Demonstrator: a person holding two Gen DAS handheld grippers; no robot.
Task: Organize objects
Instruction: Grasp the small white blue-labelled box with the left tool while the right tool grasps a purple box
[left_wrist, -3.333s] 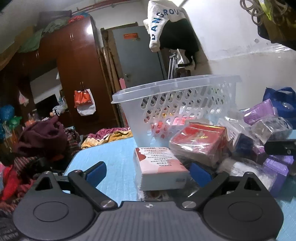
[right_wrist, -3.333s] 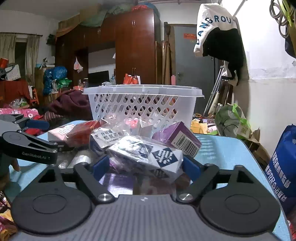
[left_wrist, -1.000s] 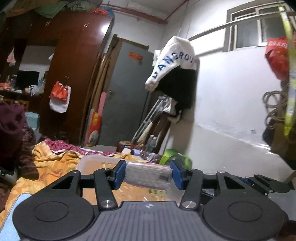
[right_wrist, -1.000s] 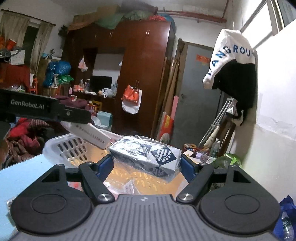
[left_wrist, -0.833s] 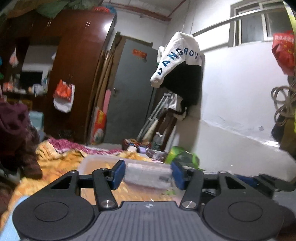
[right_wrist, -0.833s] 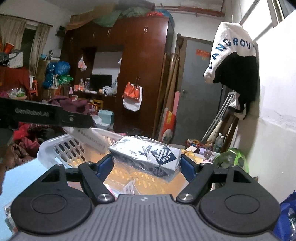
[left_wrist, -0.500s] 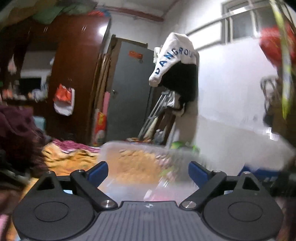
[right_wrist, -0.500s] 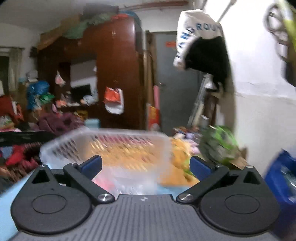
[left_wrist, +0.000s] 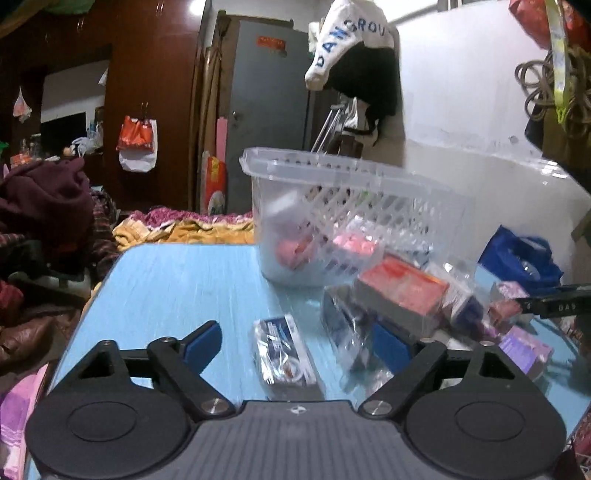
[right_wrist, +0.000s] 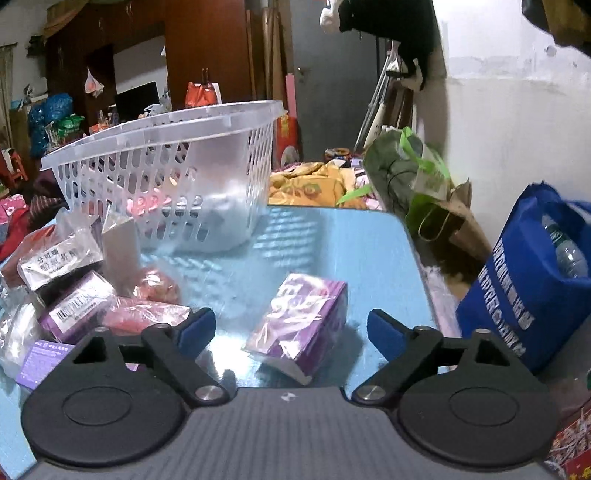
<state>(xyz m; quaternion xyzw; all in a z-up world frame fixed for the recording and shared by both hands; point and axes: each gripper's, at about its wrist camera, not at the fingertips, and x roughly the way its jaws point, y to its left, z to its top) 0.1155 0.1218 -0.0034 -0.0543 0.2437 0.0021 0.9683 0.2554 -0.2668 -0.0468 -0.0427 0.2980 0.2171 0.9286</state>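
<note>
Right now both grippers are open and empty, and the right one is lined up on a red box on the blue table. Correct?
Not quite. The right wrist view shows the right gripper lined up on a purple box, not a red one. Both are open and empty: the left gripper too.

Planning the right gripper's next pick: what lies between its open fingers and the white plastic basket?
In the right wrist view, a purple film-wrapped box lies between the right gripper and the white perforated plastic basket; beyond it, bare blue tabletop.

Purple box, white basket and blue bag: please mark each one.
purple box (right_wrist: 308, 321), right wrist view, wrapped top face.
white basket (right_wrist: 166, 184), right wrist view, slotted side wall.
blue bag (right_wrist: 517, 295), right wrist view, printed front.
</note>
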